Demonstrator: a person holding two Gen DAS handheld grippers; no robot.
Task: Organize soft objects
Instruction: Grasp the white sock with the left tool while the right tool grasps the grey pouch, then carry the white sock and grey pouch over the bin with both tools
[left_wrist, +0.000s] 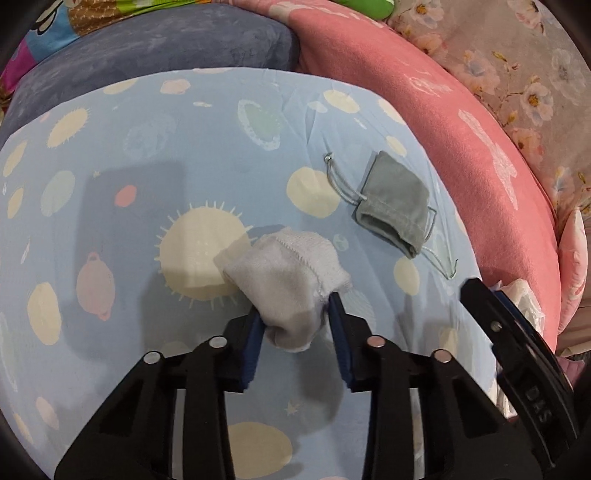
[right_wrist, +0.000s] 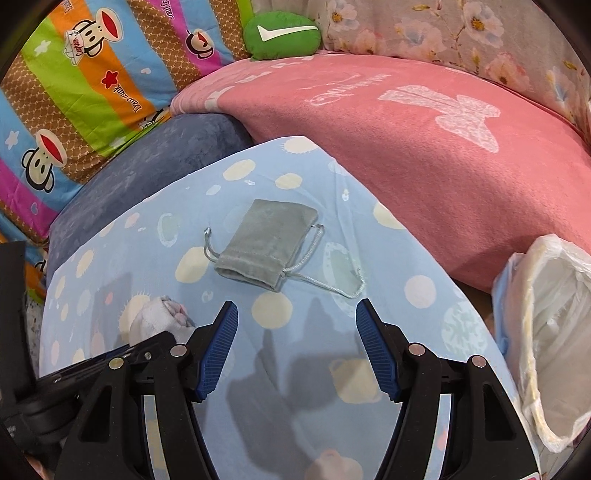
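Observation:
My left gripper (left_wrist: 295, 314) is shut on a bunched white sock (left_wrist: 288, 280), held just above the light blue planet-print sheet (left_wrist: 147, 221). Beyond it to the right lies a grey drawstring pouch (left_wrist: 395, 206), flat on the sheet with its mouth toward me and cords trailing. In the right wrist view the same pouch (right_wrist: 266, 245) lies a short way ahead of my right gripper (right_wrist: 295, 314), which stands open with nothing between its blue pads. The sock (right_wrist: 162, 317) shows at lower left, partly hidden behind the left gripper's black frame.
A pink blanket (right_wrist: 424, 155) piles up behind and right of the sheet. A blue-grey cushion (right_wrist: 155, 158) lies at the back left, a striped cartoon quilt (right_wrist: 74, 96) beyond it, and a green plush (right_wrist: 280, 35) on top. A white plastic bag (right_wrist: 550, 332) sits at right.

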